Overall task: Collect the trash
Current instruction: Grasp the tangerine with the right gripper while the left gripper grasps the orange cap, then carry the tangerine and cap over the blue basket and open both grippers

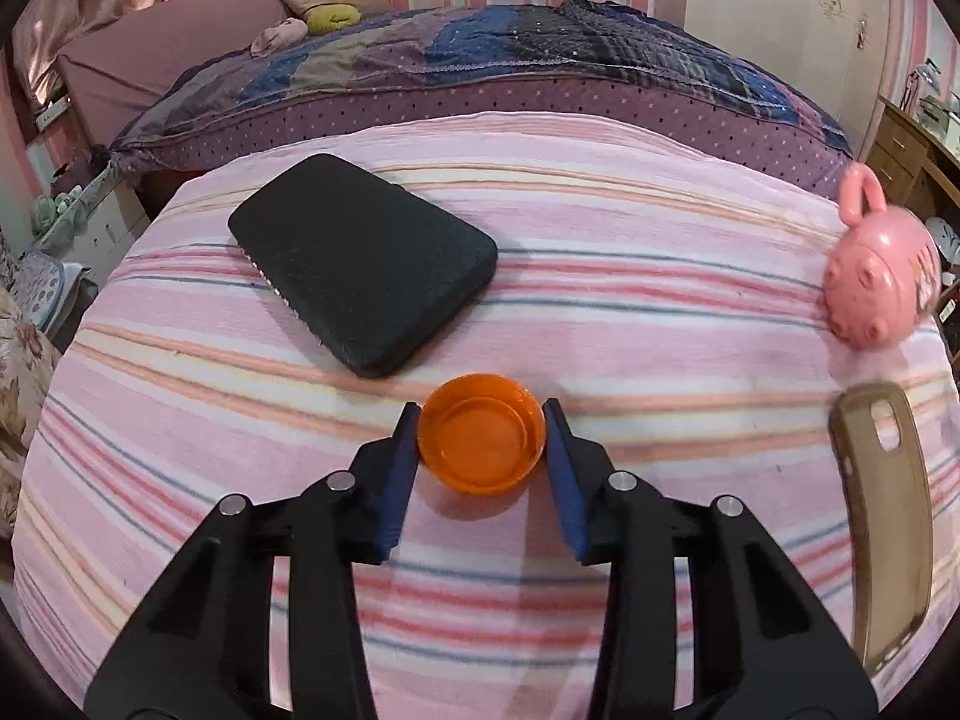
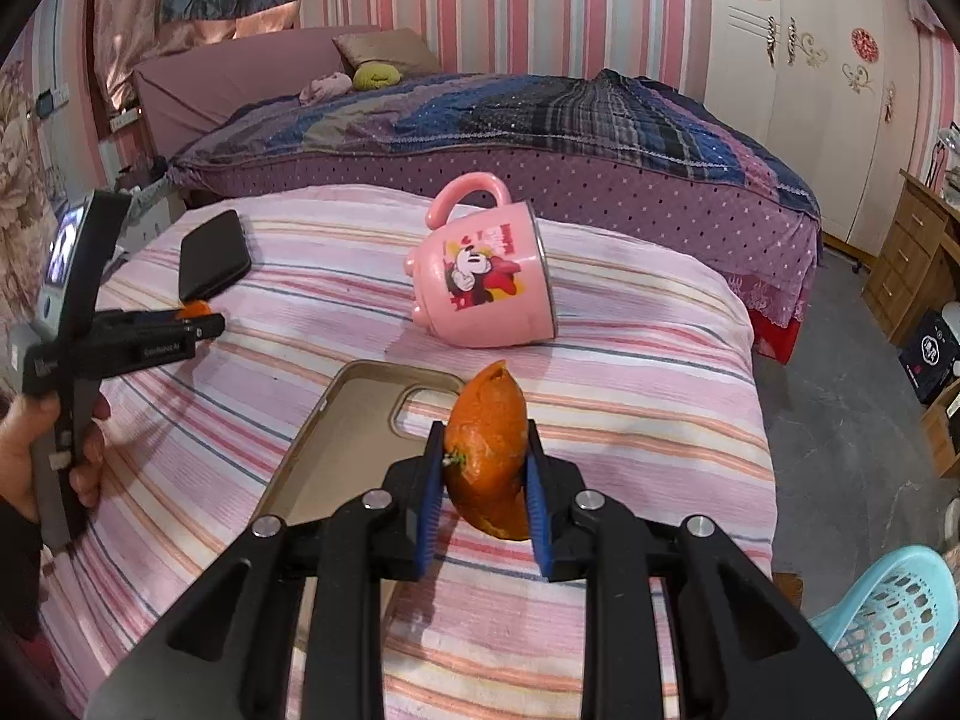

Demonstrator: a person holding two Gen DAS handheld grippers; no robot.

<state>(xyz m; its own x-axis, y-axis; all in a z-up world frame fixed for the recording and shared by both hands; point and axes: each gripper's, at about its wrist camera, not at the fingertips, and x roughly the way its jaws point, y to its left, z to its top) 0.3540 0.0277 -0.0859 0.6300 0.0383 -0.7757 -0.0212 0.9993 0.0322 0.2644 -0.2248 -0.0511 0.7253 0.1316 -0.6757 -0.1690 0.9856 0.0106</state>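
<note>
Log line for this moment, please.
left gripper: around orange cap, contact unclear | right gripper: holding orange peel | basket: lower right

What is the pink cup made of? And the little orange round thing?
The pink mug looks like glossy plastic outside, and a thin silver rim hints at a metal liner inside. The orange cap between the left tool's blue pads seems to be smooth, slightly see-through plastic; it shines and has a molded inner ring.

On the blanket [image 2: 630,312], a tipped mug [image 2: 480,276] lies behind the phone case [image 2: 336,438]; a wallet [image 2: 213,252] sits far left, a basket [image 2: 894,624] right, beside the bed.
</note>
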